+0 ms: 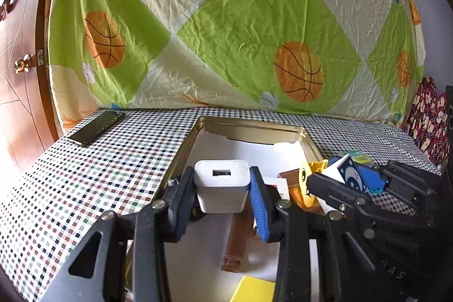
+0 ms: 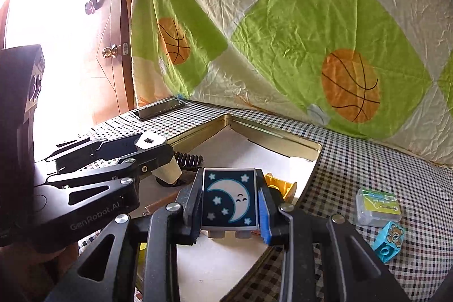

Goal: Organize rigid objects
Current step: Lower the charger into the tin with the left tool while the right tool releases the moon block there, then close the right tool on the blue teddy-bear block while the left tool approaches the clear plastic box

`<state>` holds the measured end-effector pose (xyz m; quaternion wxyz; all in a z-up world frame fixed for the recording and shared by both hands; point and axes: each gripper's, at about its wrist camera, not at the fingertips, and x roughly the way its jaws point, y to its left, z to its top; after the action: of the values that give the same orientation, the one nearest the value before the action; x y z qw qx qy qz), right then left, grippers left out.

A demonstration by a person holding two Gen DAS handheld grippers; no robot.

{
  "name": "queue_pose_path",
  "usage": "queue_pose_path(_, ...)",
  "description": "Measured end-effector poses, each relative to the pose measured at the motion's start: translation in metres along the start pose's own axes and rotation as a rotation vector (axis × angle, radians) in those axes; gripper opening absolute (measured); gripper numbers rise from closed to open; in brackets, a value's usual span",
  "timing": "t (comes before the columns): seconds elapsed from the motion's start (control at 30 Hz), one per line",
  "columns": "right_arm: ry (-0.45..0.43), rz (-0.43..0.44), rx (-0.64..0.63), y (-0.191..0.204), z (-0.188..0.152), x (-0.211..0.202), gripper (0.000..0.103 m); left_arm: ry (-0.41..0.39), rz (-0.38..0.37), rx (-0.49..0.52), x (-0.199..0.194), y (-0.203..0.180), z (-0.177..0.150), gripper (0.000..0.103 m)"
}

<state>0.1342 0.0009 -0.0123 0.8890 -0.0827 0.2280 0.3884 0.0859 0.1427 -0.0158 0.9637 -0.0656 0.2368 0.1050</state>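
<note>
Charger (image 1: 222, 186), a white plug block, sits clamped between the pads of the left hand-held gripper (image 1: 222, 190) above the gold tin (image 1: 181, 152) on the checked desk (image 1: 85, 174). Beside it, the right hand-held gripper (image 2: 230, 201) pinches a toy block (image 2: 229, 198) (dark blue, with a smiling moon) over the same tin. A phone (image 1: 96, 128) lies near the far corner.

The left gripper (image 1: 222, 188) points forward and slightly down, its jaws clamped on a white charger (image 1: 222, 184). Close beside it, the right gripper (image 2: 230, 203) grips a moon block (image 2: 229, 198) likewise.
</note>
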Motion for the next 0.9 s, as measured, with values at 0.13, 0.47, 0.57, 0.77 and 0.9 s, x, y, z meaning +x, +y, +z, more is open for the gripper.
queue_pose_path(0.13, 0.034, 0.000, 0.007, -0.004, 0.000, 0.014, 0.035, 0.036, 0.014, 0.019, 0.011, 0.000, 0.002, 0.037)
queue_pose_path(0.47, -0.036, -0.161, 0.060, -0.043, -0.005, -0.025, 0.065, -0.056, 0.061, 0.025, -0.010, -0.018, 0.007, 0.102)
queue_pose_path(0.57, -0.014, -0.281, 0.108, -0.079, -0.012, -0.034, 0.065, -0.078, 0.031, 0.039, -0.016, -0.036, 0.008, 0.102)
queue_pose_path(0.77, 0.092, -0.412, 0.238, -0.142, -0.031, -0.037, 0.065, -0.066, -0.038, 0.105, -0.012, -0.085, 0.007, 0.102)
queue_pose_path(0.9, 0.194, -0.397, 0.263, -0.155, -0.043, -0.020, 0.065, -0.049, -0.069, 0.136, -0.008, -0.111, 0.007, 0.102)
